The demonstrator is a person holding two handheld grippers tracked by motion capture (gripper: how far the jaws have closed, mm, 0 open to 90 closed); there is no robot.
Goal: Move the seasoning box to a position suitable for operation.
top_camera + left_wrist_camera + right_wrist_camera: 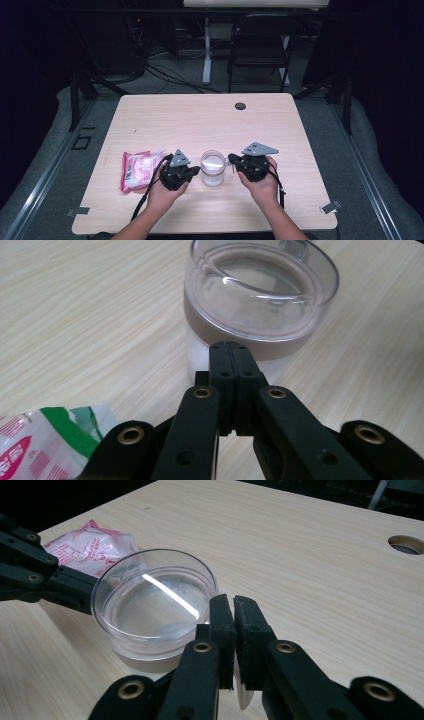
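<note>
A clear plastic cup (213,167) with a side handle stands on the pale wooden table (200,120), between my two grippers. In the left gripper view the cup (260,295) is close ahead, and my left gripper (231,347) is shut on nothing, its tips at the cup's near wall. From the high view that left gripper (197,170) sits just left of the cup. My right gripper (231,159) comes in from the cup's right side. In the right gripper view the right gripper (233,602) has its jaws closed on the thin clear handle (245,697) of the cup (155,610).
A pink and white packet (137,170) lies flat left of the left hand, its corner at the left gripper view's lower left (35,450). A round cable hole (240,106) sits near the table's far edge. Behind the table stands a black chair (260,45).
</note>
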